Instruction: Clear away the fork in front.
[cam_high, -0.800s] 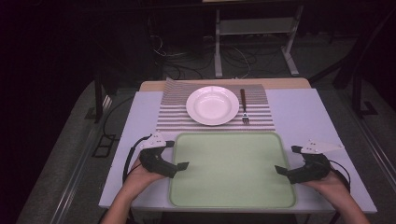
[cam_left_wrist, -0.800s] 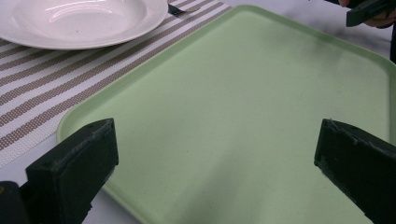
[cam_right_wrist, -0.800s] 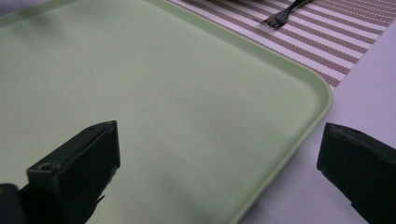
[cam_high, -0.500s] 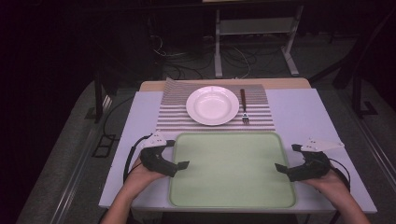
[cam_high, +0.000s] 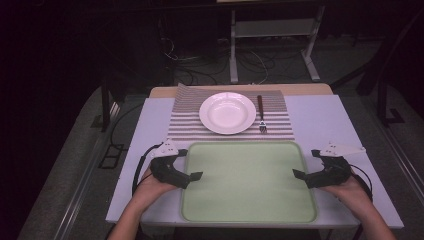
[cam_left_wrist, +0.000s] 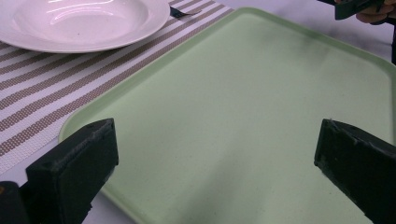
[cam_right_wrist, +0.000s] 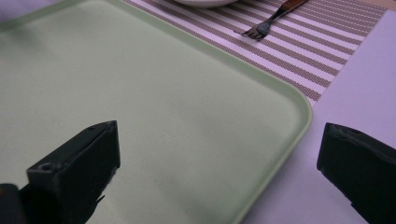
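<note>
**Taking the tray by both side rims**

We have the green tray (cam_high: 249, 187) lying flat at the near edge of the table (cam_high: 320, 120), just this side of the striped mat (cam_high: 190, 127) that carries the plate (cam_high: 227, 112) and fork (cam_high: 260, 114).

The left gripper (cam_high: 192, 176) sits at the tray's left rim, jaws spread wide and holding nothing; one jaw hangs over the tray's floor, the other over its near-left corner.

The right gripper (cam_high: 299, 174) sits at the tray's right rim, equally wide open and empty, one jaw over the tray, the other over bare table.

To grip well, we judge that each claw should straddle its rim, then close. We match both grips at the same place along the tray's sides, so the lift stays level. We keep the tray's far edge from dragging the mat.
</note>
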